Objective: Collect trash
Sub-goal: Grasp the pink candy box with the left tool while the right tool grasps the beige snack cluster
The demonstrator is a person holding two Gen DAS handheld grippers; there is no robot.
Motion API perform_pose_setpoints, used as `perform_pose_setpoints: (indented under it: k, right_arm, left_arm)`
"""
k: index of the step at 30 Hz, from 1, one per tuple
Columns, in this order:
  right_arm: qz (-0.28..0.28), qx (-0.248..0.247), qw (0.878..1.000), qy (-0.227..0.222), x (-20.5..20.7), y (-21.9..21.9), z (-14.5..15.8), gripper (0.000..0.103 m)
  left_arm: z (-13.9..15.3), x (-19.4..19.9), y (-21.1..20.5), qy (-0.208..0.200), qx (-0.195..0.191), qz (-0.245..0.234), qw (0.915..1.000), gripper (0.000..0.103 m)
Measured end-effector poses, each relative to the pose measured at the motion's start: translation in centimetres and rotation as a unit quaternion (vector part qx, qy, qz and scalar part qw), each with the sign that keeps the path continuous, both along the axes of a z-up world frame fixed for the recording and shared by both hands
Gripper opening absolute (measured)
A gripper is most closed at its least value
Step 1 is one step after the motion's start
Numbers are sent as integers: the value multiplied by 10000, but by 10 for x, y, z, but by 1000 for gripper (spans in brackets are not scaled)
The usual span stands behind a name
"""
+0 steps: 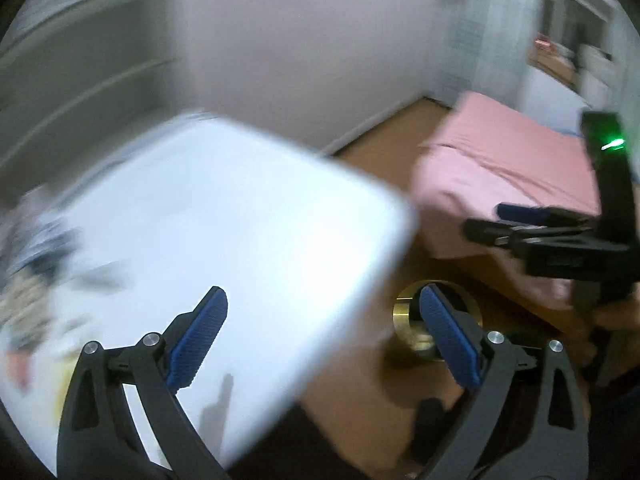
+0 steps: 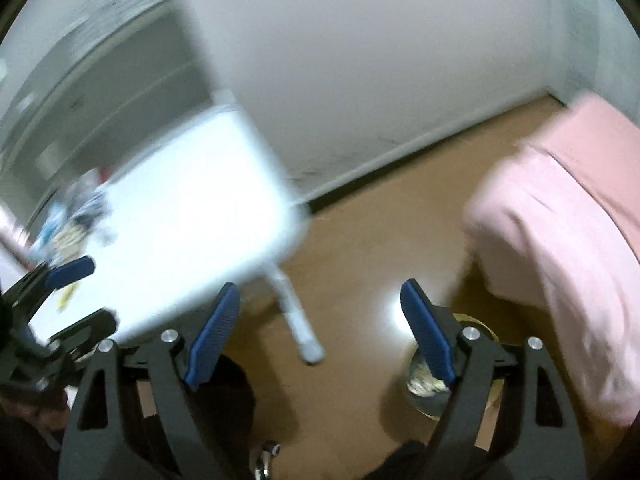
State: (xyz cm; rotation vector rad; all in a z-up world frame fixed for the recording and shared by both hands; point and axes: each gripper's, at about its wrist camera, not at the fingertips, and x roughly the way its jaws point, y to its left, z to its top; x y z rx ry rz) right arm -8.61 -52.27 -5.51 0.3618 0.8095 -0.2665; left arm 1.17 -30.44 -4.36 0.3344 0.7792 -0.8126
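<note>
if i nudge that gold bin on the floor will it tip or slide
The bin looks round and open-topped, sitting on smooth brown floor, so a low nudge would probably slide it. It seems small and only partly filled, so likely light; a push near the rim might tip it. Motion blur hides its base, so this is uncertain.

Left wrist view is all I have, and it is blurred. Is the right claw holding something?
Observer: No. The right claw is open, with nothing between its fingers.
Operator: I see only a part of the bin. Is something inside?
Observer: Yes, the bin holds pale crumpled stuff; I cannot tell what it is.
Operator: What is under the table corner?
Observer: A white leg slants down to the floor.
</note>
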Motion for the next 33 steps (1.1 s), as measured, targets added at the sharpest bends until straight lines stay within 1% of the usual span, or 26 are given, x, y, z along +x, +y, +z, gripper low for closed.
perform_pose_setpoints:
  k: [2, 3, 5, 6, 7, 8, 11, 12, 14, 16, 20, 22, 25, 28, 30, 31, 33]
  right_arm:
    - [588, -36, 9983, -48, 38, 45, 8, 80]
    - [778, -63, 9969, -52, 50, 61, 9, 80]
    - [1305, -132, 9914, -33, 84, 106, 12, 80]
    - [1488, -143, 9888, -22, 97, 125, 13, 80]
    - [1670, -145, 9859, -8, 108, 141, 13, 80]
    - [1918, -152, 9813, 5, 123, 163, 14, 80]
    - [2378, -179, 9711, 35, 151, 207, 17, 80]
    - [2567, -191, 9663, 57, 163, 226, 17, 80]
    - [2804, -237, 9595, 93, 182, 254, 17, 80]
    - [3039, -275, 9522, 162, 202, 279, 15, 80]
    - [3267, -334, 9439, 339, 242, 319, 5, 80]
    - [3320, -343, 9417, 426, 255, 325, -2, 80]
    - [3337, -320, 9404, 566, 275, 330, -14, 80]
    - [3352, -304, 9394, 645, 284, 334, -21, 79]
    - [3382, -313, 9382, 671, 287, 336, -24, 63]
    - [3392, -302, 9378, 672, 287, 336, -24, 49]
    - [3406, -228, 9378, 633, 284, 333, -22, 43]
  left_arm:
    - [5, 18, 48, -68, 56, 545, 9985, 94]
    - [7, 29, 77, -85, 58, 861, 9962, 94]
    - [10, 45, 134, -115, 94, 1463, 9891, 94]
    - [11, 51, 158, -124, 104, 1701, 9853, 94]
    - [12, 55, 174, -126, 108, 1865, 9823, 94]
    - [13, 60, 200, -118, 118, 2121, 9771, 94]
    - [11, 70, 250, -63, 112, 2499, 9682, 94]
    - [9, 73, 267, -39, 140, 2653, 9640, 94]
    - [7, 75, 287, -2, 156, 2807, 9597, 94]
    - [4, 86, 301, 66, 138, 2874, 9577, 94]
    - [-7, 94, 321, 180, 102, 2924, 9561, 94]
    - [-11, 93, 326, 209, 100, 2884, 9572, 94]
    - [-17, 101, 320, 240, 161, 2778, 9602, 94]
    - [-22, 107, 317, 274, 202, 2719, 9617, 94]
    - [-25, 113, 313, 304, 184, 2645, 9637, 94]
    - [-26, 115, 311, 306, 184, 2619, 9644, 94]
    - [-29, 122, 307, 329, 201, 2576, 9655, 94]
